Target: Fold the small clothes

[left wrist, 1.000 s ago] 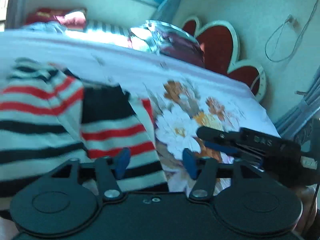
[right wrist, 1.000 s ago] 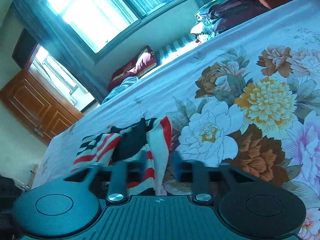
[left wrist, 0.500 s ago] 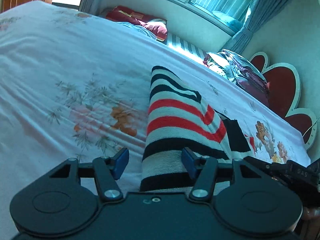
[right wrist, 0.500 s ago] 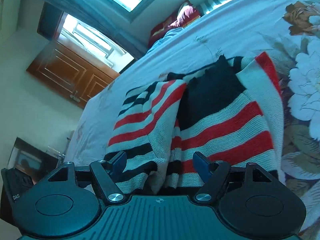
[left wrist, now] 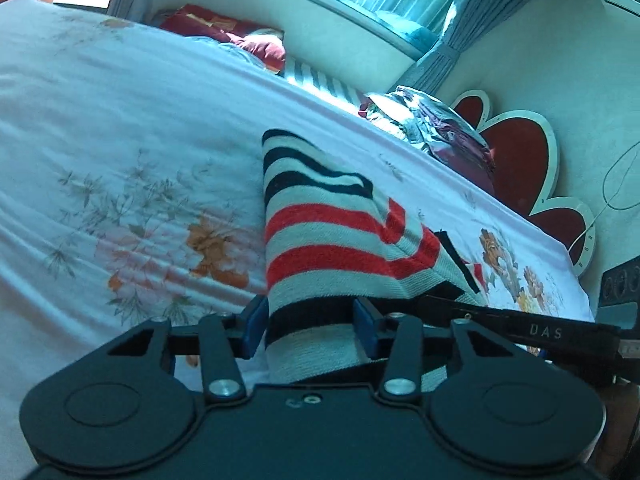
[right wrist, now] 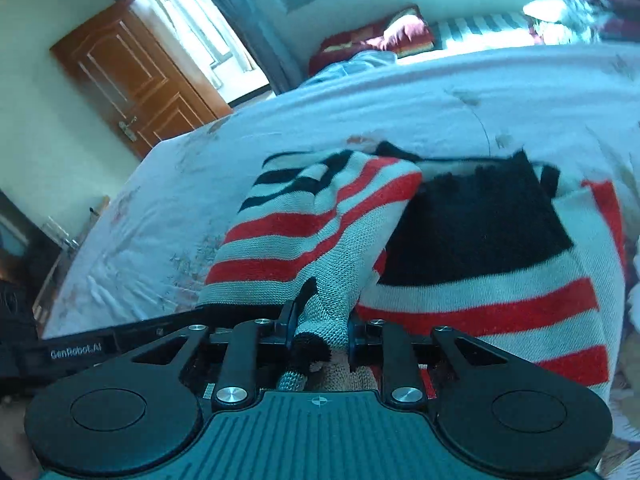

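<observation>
Left gripper (left wrist: pixel 306 330): black two-finger tool with blue pads, jaws closing. The near hem of the red, black and grey-white striped knit sweater (left wrist: pixel 320 240) sits between the pads; the left pad (left wrist: pixel 256 330) touches the fabric edge, the right pad (left wrist: pixel 366 330) lies against the fold. Whether the cloth is actually squeezed cannot be told for certain, but both pads meet it.

Right gripper (right wrist: pixel 318 330): same build, jaws closing and narrow. A bunched piece of the sweater (right wrist: pixel 472 248), grey knit with a black edge, is pinched between the fingers and rucks up over them. In the left wrist view this gripper's black finger (left wrist: pixel 532 330), marked "DAS", lies just right of the left gripper, over the hem. In the right wrist view the left gripper's body (right wrist: pixel 80 350) shows at the near left, marked "GenRobot.AI".

Sweater: lies on the white bedsheet with a floral print (left wrist: pixel 120 168), near edge toward both grippers. A striped sleeve part is folded over the left side; a broad black panel shows on the right half.

Farther out: dark red pillow (left wrist: pixel 240 36) and a striped cushion (left wrist: pixel 320 80) at the far edge of the bed; a stack of folded dark clothes in shiny wrap (left wrist: pixel 440 124) far right; red heart-shaped headboard with white rim (left wrist: pixel 524 156) at right; teal curtains (left wrist: pixel 452 36) by the window; brown wooden door (right wrist: pixel 132 80) far left.
</observation>
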`<control>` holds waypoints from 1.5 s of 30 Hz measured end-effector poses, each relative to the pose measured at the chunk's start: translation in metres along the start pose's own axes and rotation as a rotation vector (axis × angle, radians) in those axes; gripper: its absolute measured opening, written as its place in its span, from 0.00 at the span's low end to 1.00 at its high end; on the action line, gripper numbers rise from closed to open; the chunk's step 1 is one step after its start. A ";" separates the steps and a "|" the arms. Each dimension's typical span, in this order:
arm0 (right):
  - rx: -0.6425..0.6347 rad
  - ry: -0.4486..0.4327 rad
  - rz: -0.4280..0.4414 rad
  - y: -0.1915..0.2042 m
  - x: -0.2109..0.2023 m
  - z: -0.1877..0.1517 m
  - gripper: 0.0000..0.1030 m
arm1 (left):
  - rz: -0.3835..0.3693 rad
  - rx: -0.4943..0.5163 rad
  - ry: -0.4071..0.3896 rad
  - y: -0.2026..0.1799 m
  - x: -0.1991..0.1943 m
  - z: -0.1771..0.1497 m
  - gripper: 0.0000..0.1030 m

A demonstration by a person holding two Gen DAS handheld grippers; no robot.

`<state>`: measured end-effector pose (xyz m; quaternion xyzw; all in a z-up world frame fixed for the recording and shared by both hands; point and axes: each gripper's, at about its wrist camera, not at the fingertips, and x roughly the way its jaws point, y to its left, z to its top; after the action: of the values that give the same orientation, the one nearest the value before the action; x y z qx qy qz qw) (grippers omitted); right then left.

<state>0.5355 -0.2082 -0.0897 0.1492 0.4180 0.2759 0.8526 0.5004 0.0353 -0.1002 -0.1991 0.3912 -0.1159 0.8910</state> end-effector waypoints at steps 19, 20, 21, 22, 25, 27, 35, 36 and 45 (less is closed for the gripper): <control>0.073 -0.172 -0.227 -0.078 -0.089 -0.049 0.21 | -0.058 0.426 0.165 -0.124 0.060 -0.009 0.43; 0.091 -0.131 -0.231 -0.080 -0.081 -0.049 0.21 | -0.051 0.427 0.179 -0.125 0.064 -0.010 0.43; 0.092 -0.103 -0.227 -0.082 -0.074 -0.051 0.21 | -0.049 0.435 0.186 -0.127 0.066 -0.010 0.43; 0.085 -0.096 -0.222 -0.083 -0.073 -0.051 0.21 | -0.042 0.449 0.196 -0.129 0.067 -0.008 0.44; 0.161 -0.138 -0.190 -0.090 -0.090 -0.039 0.48 | -0.072 0.447 0.163 -0.129 0.057 0.003 0.46; 0.199 -0.225 -0.175 -0.101 -0.105 -0.031 0.62 | -0.068 0.456 0.133 -0.125 0.056 0.011 0.48; 0.175 -0.106 -0.192 -0.130 -0.061 0.022 0.03 | -0.042 0.505 0.222 -0.126 0.096 0.028 0.47; 0.116 -0.038 -0.277 -0.130 -0.046 0.020 0.00 | -0.032 0.545 0.241 -0.125 0.101 0.023 0.47; -0.002 -0.082 -0.358 -0.108 -0.068 0.008 0.00 | -0.056 0.644 0.159 -0.143 0.070 0.010 0.47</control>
<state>0.5456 -0.3361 -0.0944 0.0828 0.4026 0.1140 0.9045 0.5473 -0.1153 -0.0755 0.0916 0.3971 -0.2731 0.8714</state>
